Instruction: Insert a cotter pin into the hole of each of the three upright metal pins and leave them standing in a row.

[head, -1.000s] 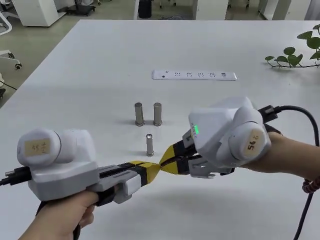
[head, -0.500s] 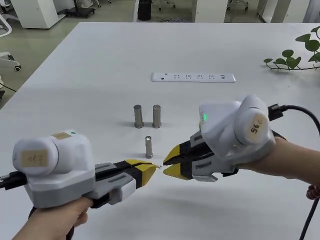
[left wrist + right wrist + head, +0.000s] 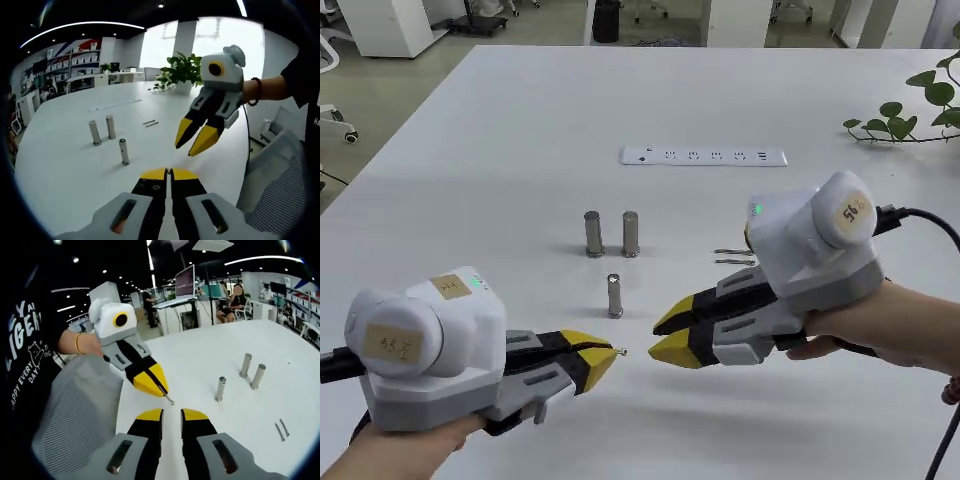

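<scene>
Metal pins [image 3: 631,233] stand on white table [image 3: 520,130] (office [image 3: 410,25] behind).

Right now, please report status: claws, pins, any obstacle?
Left claw shut on thin silver cotter pin. Right claw open, empty. Three upright grey metal pins standing, none fitted. Nothing blocks them.

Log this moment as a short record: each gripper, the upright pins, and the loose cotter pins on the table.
left gripper: shut on cotter pin, tip poking out
right gripper: open, facing the left one, not touching
metal pins: three upright; two side by side, one nearer
spare cotter pins: two lying flat on the table
</scene>
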Action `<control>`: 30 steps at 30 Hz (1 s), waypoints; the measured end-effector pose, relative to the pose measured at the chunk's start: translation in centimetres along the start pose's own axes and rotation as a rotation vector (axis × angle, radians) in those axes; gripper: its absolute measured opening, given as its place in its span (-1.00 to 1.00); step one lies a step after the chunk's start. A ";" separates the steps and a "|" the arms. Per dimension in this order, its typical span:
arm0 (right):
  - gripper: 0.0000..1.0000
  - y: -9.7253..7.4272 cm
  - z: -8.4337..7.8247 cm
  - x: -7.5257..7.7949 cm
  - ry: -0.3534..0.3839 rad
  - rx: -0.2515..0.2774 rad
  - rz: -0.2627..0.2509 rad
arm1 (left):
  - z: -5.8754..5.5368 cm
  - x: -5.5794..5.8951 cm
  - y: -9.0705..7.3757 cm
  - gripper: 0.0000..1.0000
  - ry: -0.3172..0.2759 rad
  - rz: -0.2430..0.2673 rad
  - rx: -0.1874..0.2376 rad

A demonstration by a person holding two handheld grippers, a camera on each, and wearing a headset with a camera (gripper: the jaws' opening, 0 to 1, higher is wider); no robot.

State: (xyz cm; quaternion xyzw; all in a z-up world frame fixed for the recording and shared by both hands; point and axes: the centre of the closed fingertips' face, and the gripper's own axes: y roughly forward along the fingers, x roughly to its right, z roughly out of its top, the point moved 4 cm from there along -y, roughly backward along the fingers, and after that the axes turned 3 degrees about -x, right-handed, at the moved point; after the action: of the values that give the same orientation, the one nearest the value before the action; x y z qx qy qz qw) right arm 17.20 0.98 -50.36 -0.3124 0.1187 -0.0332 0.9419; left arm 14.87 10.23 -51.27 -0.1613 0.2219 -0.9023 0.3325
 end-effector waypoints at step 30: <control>-0.81 0.6 -2.3 -2.6 0.025 -0.037 0.190 | 0.2 3.6 0.5 -1.00 0.148 -0.203 0.010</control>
State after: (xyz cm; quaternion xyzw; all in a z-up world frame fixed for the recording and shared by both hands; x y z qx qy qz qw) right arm 14.11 0.50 -52.02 -0.3167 0.1603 0.0546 0.9333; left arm 12.64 7.38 -50.81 -0.1143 0.2238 -0.9419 0.2230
